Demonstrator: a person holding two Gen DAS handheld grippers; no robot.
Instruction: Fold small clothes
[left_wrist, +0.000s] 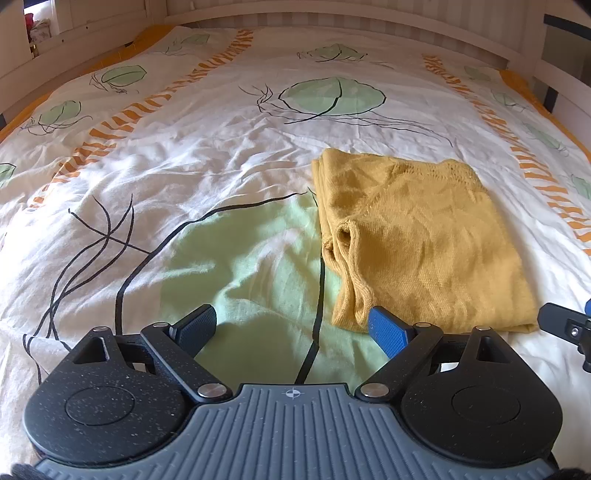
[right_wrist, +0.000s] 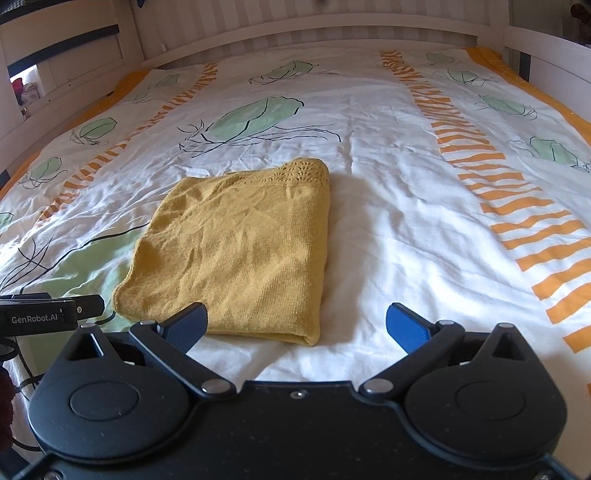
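A mustard-yellow knit garment (left_wrist: 424, 240) lies folded into a rough rectangle on the bed, with a rolled cuff and sleeve edge at its left side. It also shows in the right wrist view (right_wrist: 240, 251), with lace trim at its far edge. My left gripper (left_wrist: 291, 328) is open and empty, just in front of the garment's near-left corner; its right finger (left_wrist: 388, 332) is close to that corner. My right gripper (right_wrist: 297, 325) is open and empty at the garment's near edge, its left finger (right_wrist: 186, 326) over the cloth.
The bed cover (left_wrist: 221, 155) is white with green leaf prints and orange striped bands, and is wrinkled. A white slatted bed frame (right_wrist: 295, 33) runs along the far side. The left gripper's body (right_wrist: 40, 314) shows at the right wrist view's left edge.
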